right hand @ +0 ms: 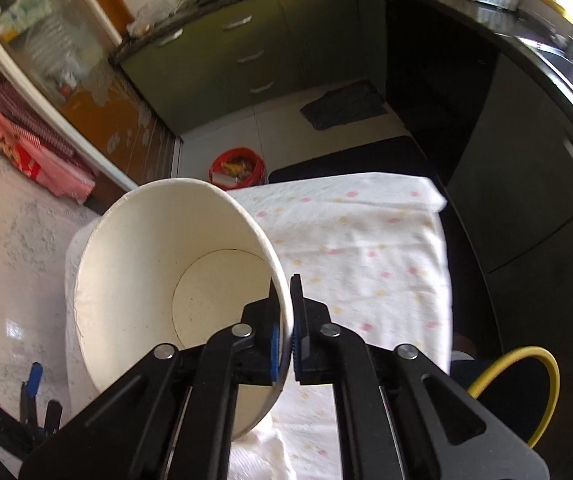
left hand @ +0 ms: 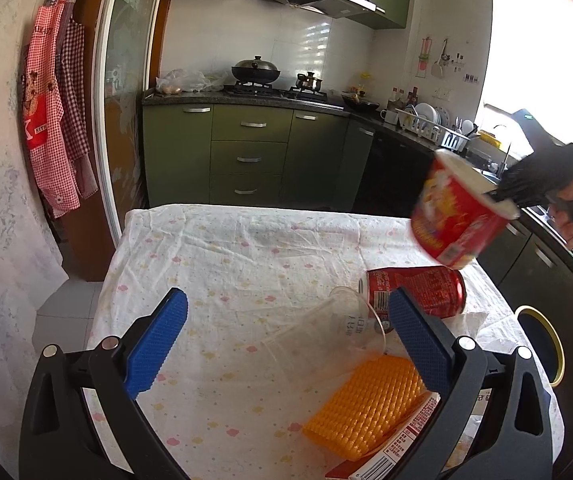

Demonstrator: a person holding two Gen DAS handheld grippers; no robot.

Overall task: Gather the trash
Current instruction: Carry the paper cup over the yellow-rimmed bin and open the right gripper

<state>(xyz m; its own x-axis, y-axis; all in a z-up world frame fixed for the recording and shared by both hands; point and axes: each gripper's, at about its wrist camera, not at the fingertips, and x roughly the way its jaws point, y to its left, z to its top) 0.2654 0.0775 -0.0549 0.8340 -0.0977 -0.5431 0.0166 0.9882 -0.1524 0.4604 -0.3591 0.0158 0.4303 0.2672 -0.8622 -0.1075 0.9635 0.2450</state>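
Note:
My right gripper [right hand: 285, 312] is shut on the rim of an empty red paper noodle cup [right hand: 174, 280], held tilted in the air above the table; it also shows in the left wrist view [left hand: 462, 212]. My left gripper [left hand: 286, 320] is open and empty, low over the table. Between and just beyond its fingers lie a clear plastic cup [left hand: 326, 332] on its side, a red drink can [left hand: 418, 290] on its side, an orange ridged packet [left hand: 366, 404] and a red-and-white carton [left hand: 398, 452].
The table has a white flowered cloth [left hand: 226, 272]. A dark bin with a yellow rim [right hand: 522, 388] stands by the table's right side. A red bucket with trash [right hand: 238, 168] sits on the floor beyond the table. Green kitchen cabinets [left hand: 246, 156] stand behind.

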